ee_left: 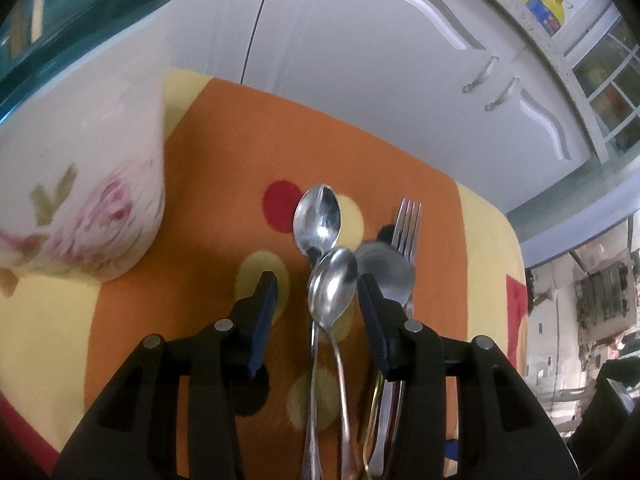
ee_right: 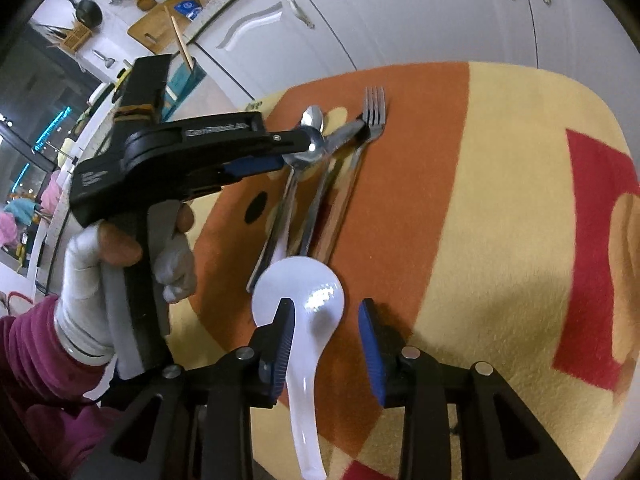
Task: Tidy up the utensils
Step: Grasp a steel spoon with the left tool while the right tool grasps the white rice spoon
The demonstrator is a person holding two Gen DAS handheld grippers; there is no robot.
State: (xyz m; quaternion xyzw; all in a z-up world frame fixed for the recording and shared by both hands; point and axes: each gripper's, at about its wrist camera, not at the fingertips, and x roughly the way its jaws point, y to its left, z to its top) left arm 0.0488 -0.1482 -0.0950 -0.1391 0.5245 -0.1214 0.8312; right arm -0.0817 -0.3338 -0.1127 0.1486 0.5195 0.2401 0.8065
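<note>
- Kitchen setting: white cabinet doors (ee_left: pixel 360 60) behind a table spread with an orange, yellow and red cloth (ee_right: pixel 500 200).
- Left gripper (ee_left: pixel 316 292): jaws wide, holding nothing. It hovers low over two steel spoons (ee_left: pixel 328 264) lying one overlapping the other; the nearer bowl sits between the fingers, touching neither as far as I can tell.
- Just right of the spoons: a fork (ee_left: pixel 406 220), tines pointing away, with more handles beside it. A floral cup (ee_left: pixel 88 200) stands off to the left.
- Right gripper (ee_right: pixel 324 336): jaws open around a white ceramic soup spoon (ee_right: pixel 304 304); the left pad looks to be touching it, the right pad stands clear. Not clamped.
- Soup spoon lies at the near end of the steel handles.
- Step, as judged: picking up utensils for sorting.
- Next move calls for closing squarely on one handle, without dragging its neighbour.
</note>
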